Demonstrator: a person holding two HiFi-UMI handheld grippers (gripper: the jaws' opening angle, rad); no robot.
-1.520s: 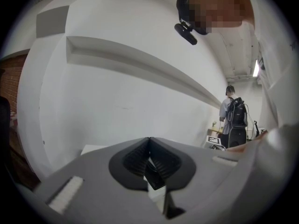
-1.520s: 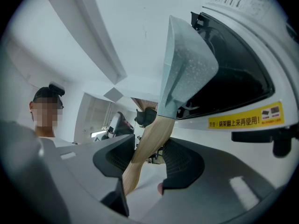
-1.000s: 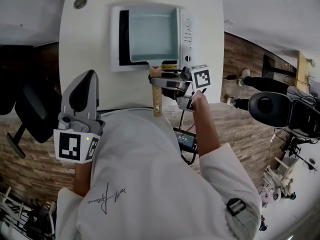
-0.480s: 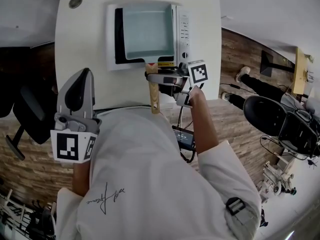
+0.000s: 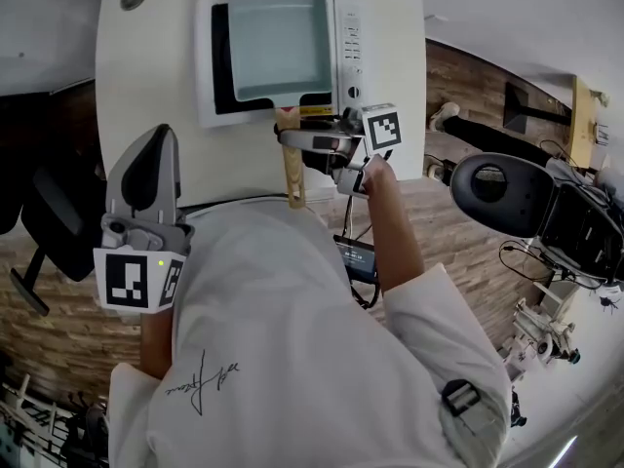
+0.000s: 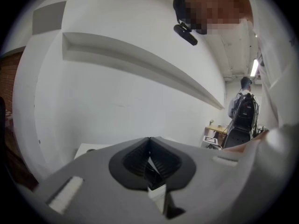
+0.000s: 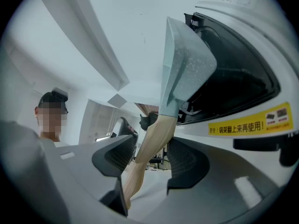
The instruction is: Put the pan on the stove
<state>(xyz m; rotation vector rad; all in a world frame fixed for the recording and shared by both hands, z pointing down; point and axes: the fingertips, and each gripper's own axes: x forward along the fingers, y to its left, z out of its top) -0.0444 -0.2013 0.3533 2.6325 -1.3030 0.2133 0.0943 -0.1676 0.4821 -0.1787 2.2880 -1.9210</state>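
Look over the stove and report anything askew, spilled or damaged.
Nothing stands out. The pan sits on the stove, nothing spilled. Its wooden handle juts over the table, between the jaws of the right gripper, which have just been opening.

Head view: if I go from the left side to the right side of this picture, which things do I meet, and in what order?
Grey left gripper → pale green square pan → white button panel of the stove → black round chair seat

Pale teal pan [image 5: 273, 42] with tan wooden handle [image 5: 291, 183], white stove [image 5: 346, 37] with black top, white table [image 5: 136, 86].
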